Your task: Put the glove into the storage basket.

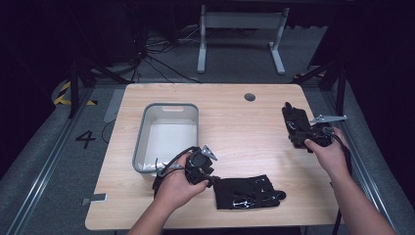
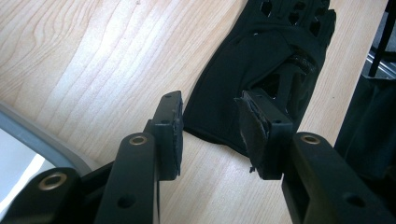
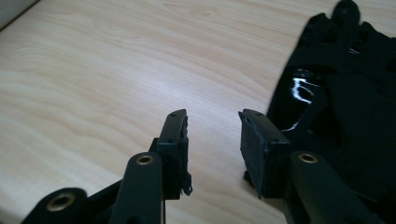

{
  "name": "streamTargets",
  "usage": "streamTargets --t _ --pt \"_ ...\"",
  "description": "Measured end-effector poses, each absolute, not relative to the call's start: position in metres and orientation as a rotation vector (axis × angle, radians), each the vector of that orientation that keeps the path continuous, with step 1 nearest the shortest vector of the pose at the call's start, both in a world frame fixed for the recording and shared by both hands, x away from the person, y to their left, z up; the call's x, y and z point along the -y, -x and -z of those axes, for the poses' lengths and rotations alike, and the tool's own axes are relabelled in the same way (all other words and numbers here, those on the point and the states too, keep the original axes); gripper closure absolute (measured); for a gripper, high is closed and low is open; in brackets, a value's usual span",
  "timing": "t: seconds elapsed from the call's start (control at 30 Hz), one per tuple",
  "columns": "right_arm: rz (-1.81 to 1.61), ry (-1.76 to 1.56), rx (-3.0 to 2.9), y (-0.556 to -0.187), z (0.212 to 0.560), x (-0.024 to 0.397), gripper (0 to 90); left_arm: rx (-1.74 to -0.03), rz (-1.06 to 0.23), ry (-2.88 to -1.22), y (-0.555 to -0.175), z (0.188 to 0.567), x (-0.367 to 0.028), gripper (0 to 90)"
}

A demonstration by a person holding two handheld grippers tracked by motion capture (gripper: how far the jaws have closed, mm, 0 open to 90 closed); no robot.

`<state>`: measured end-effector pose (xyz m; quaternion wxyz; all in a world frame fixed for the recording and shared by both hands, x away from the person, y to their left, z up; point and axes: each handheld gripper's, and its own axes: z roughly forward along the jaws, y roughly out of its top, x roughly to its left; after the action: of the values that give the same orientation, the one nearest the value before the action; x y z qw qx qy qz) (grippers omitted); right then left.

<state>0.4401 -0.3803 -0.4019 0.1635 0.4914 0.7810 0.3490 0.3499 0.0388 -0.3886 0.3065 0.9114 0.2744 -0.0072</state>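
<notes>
Two black gloves flat on a wooden table (image 1: 244, 142) — the near glove (image 1: 248, 192) at the left gripper's (image 2: 212, 126) parted, empty jaws, the far glove (image 1: 296, 123) beside the right gripper (image 3: 212, 140) — likewise released.

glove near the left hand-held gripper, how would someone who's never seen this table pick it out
Start at the wooden table and find the grey bin on its left half. Just right of the bin's near corner is the left hand-held gripper; the glove lies flat directly beyond its jaws, near the table's front edge. The other black glove lies at the far right edge, by the right hand-held gripper.
</notes>
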Motion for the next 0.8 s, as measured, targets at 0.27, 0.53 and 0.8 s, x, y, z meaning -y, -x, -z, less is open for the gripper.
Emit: streamTargets --t 0.27,0.53,0.8 --pt "-0.867 -1.517 -2.176 -0.462 0.416 0.393 56.7 -0.722 0.030 -2.425 -0.350 0.392 -0.037 60.0" --pt "-0.768 -1.599 -2.120 -0.469 0.426 0.404 49.2 -0.719 0.040 -2.432 -0.349 0.393 -0.035 59.6" --pt "-0.683 -1.606 -2.109 -0.472 0.434 0.404 42.9 -0.708 0.046 -2.447 -0.349 0.395 -0.033 59.5"
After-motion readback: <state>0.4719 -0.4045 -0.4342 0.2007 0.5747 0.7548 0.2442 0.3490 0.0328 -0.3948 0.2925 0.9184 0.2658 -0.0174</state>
